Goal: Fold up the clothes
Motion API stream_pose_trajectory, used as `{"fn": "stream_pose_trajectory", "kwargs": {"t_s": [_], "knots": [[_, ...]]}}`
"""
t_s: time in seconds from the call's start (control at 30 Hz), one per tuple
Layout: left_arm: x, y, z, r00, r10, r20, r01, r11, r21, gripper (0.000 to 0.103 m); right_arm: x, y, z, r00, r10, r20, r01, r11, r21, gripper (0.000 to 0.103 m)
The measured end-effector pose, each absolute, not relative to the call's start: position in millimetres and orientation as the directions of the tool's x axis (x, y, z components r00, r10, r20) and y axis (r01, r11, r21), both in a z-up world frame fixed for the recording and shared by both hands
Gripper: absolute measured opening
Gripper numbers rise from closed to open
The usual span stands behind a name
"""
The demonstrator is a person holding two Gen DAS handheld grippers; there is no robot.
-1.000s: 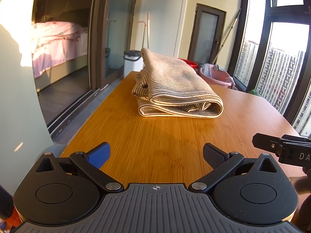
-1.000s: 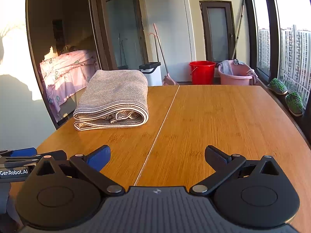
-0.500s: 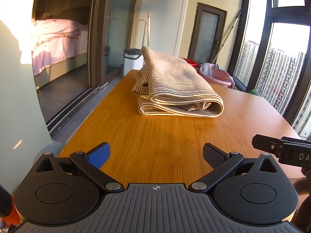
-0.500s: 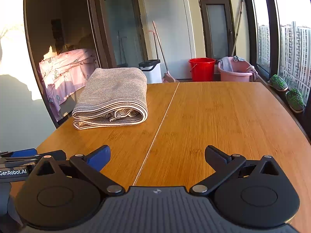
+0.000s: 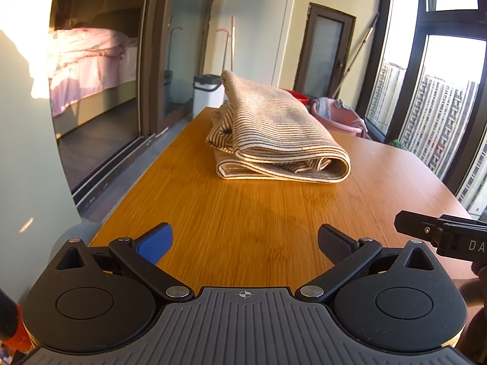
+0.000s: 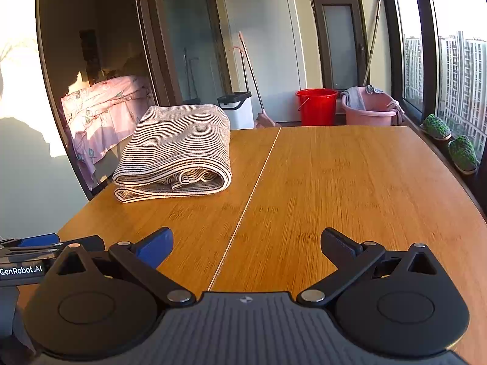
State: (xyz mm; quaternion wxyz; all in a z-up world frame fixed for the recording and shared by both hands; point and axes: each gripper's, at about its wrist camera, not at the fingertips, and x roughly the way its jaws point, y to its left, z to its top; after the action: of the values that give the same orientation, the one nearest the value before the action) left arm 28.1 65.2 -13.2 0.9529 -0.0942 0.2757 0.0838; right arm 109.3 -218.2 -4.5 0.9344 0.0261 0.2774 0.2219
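2 fingers of the left claw [image 5: 243, 240] stand spread wide in the left wrist view, 1 blue-padded, 1 black, with nothing between them, low over the near end of the wooden surface [image 5: 249, 213]. Well ahead lies the striped garment [image 5: 274, 133], folded into a thick bundle on the far left part of the surface, its rolled fold facing the camera. At the right edge, part of the right claw [image 5: 441, 234] pokes in.

From the right wrist view, the right claw [image 6: 246, 243] is likewise spread, holding nothing, above the near end of the surface [image 6: 334, 182] beside its centre seam. The striped garment [image 6: 179, 152] rests on the left half, well apart from the fingers. Beyond the far edge stand a red bucket [image 6: 316, 106] and a pink basin [image 6: 371, 111].
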Motion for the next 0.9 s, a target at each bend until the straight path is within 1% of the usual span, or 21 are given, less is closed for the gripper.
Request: {"fn": "stream_pose_trajectory", "kwargs": {"t_s": [0.9], "knots": [[29.3,67.4,-13.9,0.831,0.102,-0.546,-0.215,0.965,-0.148,0.103,110.2,-218.8,-5.5,0.743,0.432,-0.511,-0.399,0.899,0.18,0.103]]}}
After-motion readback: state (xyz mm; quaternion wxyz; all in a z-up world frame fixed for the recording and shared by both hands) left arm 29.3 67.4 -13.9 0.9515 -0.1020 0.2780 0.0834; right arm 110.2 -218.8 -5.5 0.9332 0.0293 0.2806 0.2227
